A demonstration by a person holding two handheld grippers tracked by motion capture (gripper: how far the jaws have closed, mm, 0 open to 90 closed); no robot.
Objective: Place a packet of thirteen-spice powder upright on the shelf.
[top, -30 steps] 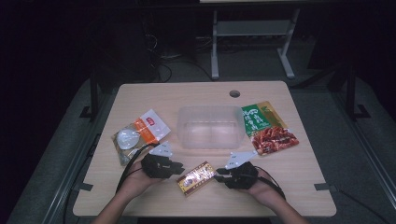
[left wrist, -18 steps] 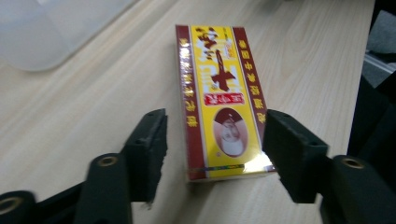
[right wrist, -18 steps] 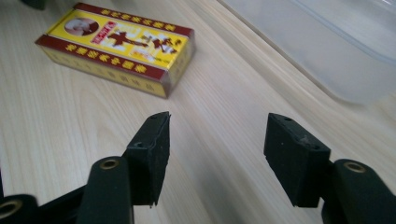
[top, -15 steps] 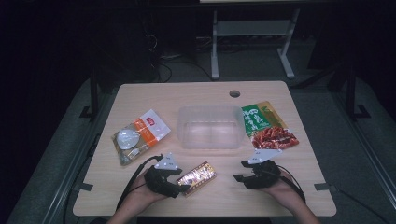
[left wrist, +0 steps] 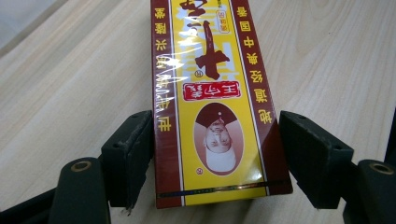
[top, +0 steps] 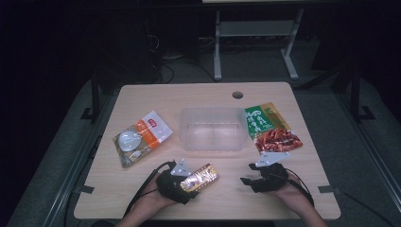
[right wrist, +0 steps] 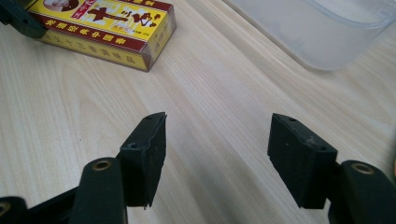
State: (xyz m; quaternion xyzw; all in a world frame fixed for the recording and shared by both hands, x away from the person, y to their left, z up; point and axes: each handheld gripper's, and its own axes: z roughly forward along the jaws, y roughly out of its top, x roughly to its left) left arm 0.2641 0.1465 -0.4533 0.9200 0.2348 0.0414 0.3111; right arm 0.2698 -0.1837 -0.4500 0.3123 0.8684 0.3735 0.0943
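- The yellow and red box (top: pixel 201 177) lies flat on the wooden table (top: pixel 142 99), near its front edge, left of centre and in front of the clear plastic container (top: pixel 213 127).
- The left gripper (top: pixel 189 187) sits at the near end of the box. In the left gripper view the box (left wrist: pixel 212 100) lies between the jaws; the left pad stands at the box's edge, the right pad stands clear of it with a visible gap. The jaws have just been opening, so the box is loose, not clamped.
- The right gripper (top: pixel 246 180) rests low over bare table, well apart from the box to its right. Its jaws stand apart with nothing between them in the right gripper view (right wrist: pixel 215 149); they have opened over the last moment.
- An orange and white pouch (top: pixel 141 138) lies left of the container.
- A green and red snack packet (top: pixel 272 127) lies right of the container.
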